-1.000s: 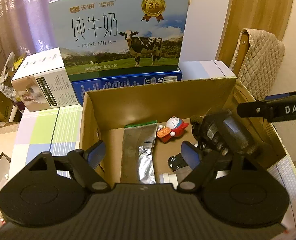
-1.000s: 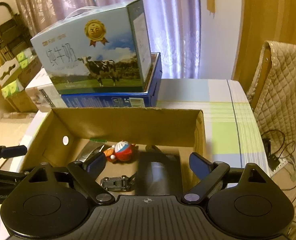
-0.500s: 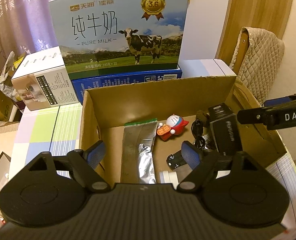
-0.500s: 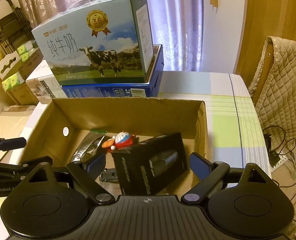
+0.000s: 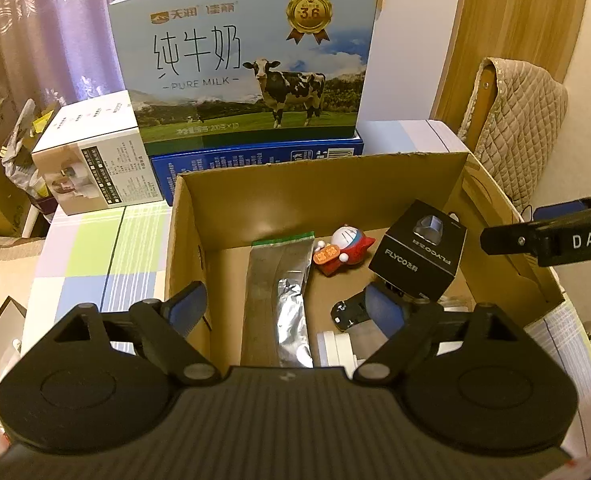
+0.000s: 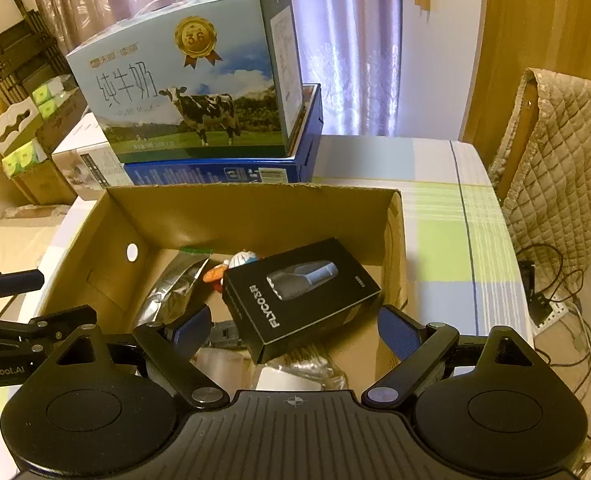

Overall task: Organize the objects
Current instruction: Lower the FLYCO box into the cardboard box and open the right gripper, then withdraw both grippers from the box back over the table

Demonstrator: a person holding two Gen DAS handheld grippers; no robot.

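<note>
Curtained room, checked bench (image 5: 95, 248): your right tool (image 6: 291, 328) hangs spread over the black box (image 6: 299, 300), light and rigid; pinch its long sides.

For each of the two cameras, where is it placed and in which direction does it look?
Left wrist: on the left hand-held gripper, facing forward-down into the open brown cardboard box; its open blue-padded fingers show.
Right wrist: on the right hand-held gripper, over the box's right side; open fingers show.
Shared: box, black FLYCO carton, blue-white milk case.
</note>
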